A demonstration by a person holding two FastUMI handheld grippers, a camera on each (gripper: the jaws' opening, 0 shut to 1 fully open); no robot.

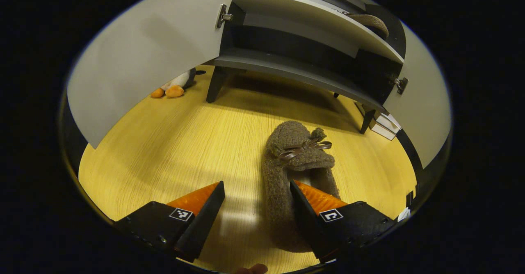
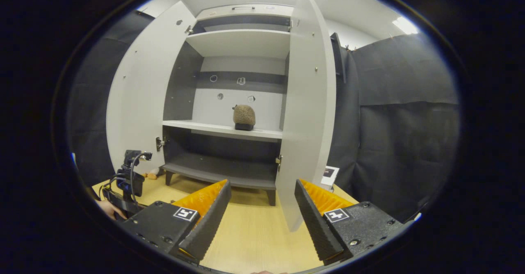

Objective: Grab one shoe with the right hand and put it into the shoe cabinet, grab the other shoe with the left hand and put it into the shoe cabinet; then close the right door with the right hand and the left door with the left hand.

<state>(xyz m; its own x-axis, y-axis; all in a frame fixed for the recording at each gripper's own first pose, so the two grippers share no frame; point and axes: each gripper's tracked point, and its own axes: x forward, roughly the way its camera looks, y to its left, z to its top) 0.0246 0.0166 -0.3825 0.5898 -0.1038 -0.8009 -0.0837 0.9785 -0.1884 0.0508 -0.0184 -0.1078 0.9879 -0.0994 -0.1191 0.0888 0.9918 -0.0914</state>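
The shoe cabinet [image 2: 229, 101] is standing wide open at twelve o'clock in the right gripper view, its left door [image 2: 139, 97] swinging out toward ten o'clock and its right door [image 2: 305, 114] jutting edge-on toward us at about one o'clock. One brown fuzzy slipper [image 2: 244, 117] is sitting on the middle shelf [image 2: 205, 127], toe toward us, so by my reading the first half of the job is looking done. Over on the wooden floor [image 1: 172, 142], the left gripper view is showing the second slipper [image 1: 296, 159], bow on top, lying well in front of the cabinet with its toe pointing at twelve o'clock. The left gripper [image 1: 257, 188] is hovering over it with jaws spread wide and empty; one finger is looking lined up over the heel opening at five o'clock, the other hanging over bare floor at seven, though I cannot tell whether either is touching. The right gripper [image 2: 262, 186] is waiting spread apart too, holding nothing, pointing at the cabinet. A small plush toy [image 1: 174, 86] is lying by the cabinet leg at ten o'clock in the left gripper view. So the left-hand grab is in hand: the next move is probably calling for lowering, straddling the slipper's side wall, and squeezing before lifting toward a shelf.
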